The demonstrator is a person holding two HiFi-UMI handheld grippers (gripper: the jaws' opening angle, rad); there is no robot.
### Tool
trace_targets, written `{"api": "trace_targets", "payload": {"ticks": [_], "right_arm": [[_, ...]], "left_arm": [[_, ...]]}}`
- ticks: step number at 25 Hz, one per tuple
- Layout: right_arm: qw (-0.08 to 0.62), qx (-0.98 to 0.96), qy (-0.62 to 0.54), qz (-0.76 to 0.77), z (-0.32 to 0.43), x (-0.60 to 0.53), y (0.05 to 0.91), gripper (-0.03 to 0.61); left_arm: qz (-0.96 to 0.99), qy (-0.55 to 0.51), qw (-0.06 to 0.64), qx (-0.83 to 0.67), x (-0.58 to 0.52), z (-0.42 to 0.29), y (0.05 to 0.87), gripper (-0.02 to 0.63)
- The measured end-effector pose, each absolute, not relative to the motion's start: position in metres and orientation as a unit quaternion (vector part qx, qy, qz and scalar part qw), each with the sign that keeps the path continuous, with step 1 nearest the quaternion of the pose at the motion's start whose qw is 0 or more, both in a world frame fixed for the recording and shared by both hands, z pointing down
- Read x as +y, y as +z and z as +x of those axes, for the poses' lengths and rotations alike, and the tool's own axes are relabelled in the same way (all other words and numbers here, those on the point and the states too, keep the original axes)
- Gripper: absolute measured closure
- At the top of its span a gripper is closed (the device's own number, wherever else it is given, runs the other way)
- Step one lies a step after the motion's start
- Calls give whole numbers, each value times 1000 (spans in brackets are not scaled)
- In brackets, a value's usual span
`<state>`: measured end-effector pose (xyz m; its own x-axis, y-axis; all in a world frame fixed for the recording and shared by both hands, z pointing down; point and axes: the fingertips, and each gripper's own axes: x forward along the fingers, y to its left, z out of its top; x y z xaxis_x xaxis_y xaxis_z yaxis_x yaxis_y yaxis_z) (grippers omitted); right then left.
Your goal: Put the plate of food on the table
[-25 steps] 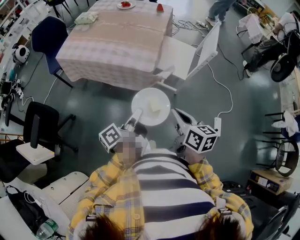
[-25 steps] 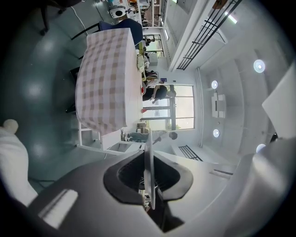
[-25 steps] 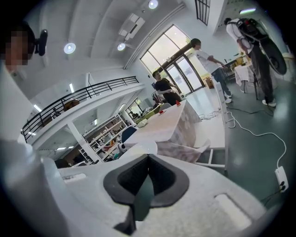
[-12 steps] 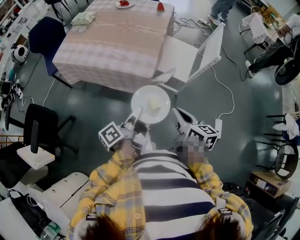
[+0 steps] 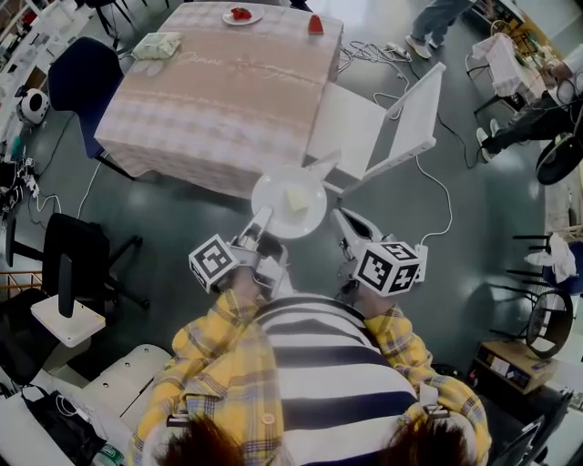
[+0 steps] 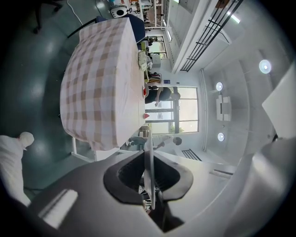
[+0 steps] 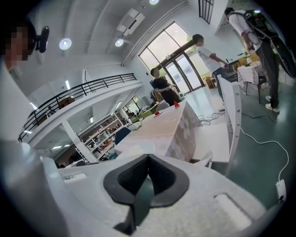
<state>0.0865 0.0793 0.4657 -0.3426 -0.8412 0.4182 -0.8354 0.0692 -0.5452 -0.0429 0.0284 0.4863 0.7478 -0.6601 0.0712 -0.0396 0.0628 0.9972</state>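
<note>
- Short of the near edge of the table (image 5: 228, 91), the left tongs (image 5: 261, 218) are clamped on the near-left rim of the plate (image 5: 271, 182); the right tongs (image 5: 342, 218) sit just beside its right rim, tips together on nothing
- Not yet over the table, the plate hangs above the floor (image 5: 182, 218), level and face up, with a pale piece of food (image 5: 296, 198) on it; being round it has no long axis, and its gripped rim faces away from the table
- I judge the step in hand to be the carry toward the table
- Next move calls for going forward past the white chair (image 5: 355, 123) at the table's near right corner, keeping the plate level on its one-sided grip, then lowering it onto bare cloth, well short of the small dish (image 5: 241, 15) at the table's far edge
</note>
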Motion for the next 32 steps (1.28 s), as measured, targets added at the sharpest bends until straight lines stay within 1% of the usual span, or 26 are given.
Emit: {"api": "trace_targets", "payload": {"ticks": [7,15,21,26,32], "right_arm": [[-2,730,-372,-573,90,40,468,581],[7,724,-361,-588,101,-6,463,581],[-5,723,-364,-587,113,-34,470,581],[-5,735,-361,-574,127,-76,469,581],[-24,749,-364,-553,144,-121,471,581]], "left_arm": [[647,-221,677,-273,-11,-38,492,595],[651,-219,678,-262,-52,-31,484,595],[653,-229,671,-265,-80,-24,480,595],[642,-242,673,-275,-110,-9,484,595],[633,-255,671,-288,-147,12,486,595]]}}
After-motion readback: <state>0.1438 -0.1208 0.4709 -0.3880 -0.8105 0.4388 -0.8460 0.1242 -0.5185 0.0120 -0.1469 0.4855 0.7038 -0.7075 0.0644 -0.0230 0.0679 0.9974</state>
